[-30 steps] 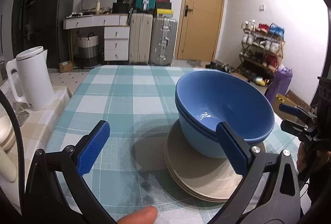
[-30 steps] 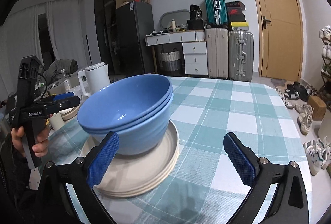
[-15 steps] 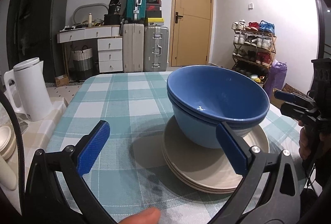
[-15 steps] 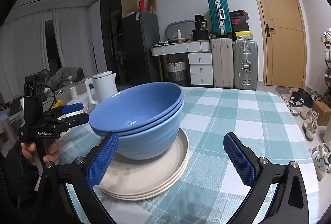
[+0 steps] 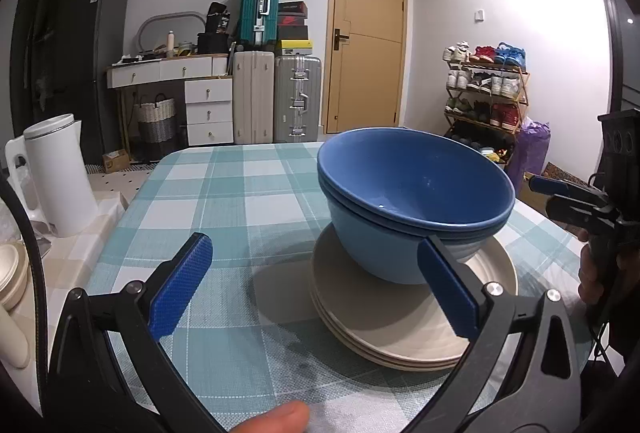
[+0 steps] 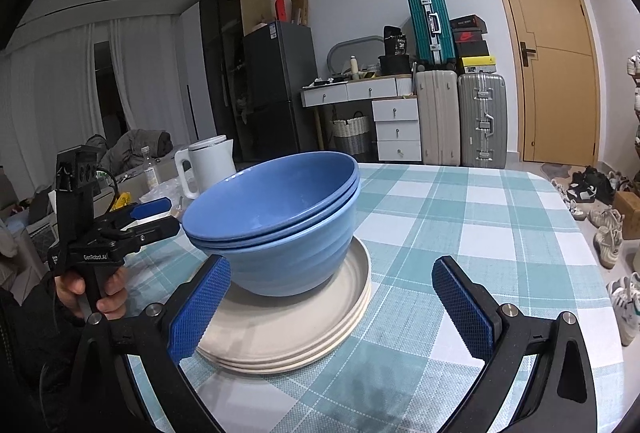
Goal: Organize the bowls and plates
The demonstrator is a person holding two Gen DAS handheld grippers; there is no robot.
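Nested blue bowls [image 5: 416,193] [image 6: 276,217] sit on a stack of cream plates [image 5: 400,321] [image 6: 288,333] on the checked tablecloth. My left gripper [image 5: 316,289] is open, its blue pads wide apart, hovering just before the stack's left side with nothing held. My right gripper [image 6: 332,309] is also open and empty, in front of the stack's right side. Each gripper shows in the other's view, held in a hand: the right one [image 5: 572,201] at the far right, the left one [image 6: 148,217] at the left.
A white kettle [image 5: 60,173] [image 6: 208,165] stands on a side surface left of the table [image 5: 224,193]. Cream dishes [image 5: 10,273] lie at the far left edge. Suitcases, drawers, a fridge, a door and a shoe rack line the room behind.
Both grippers have lowered and tilted up, so the stack appears more side-on and slightly nearer. Bowls and plates have not moved. Both grippers stay open.
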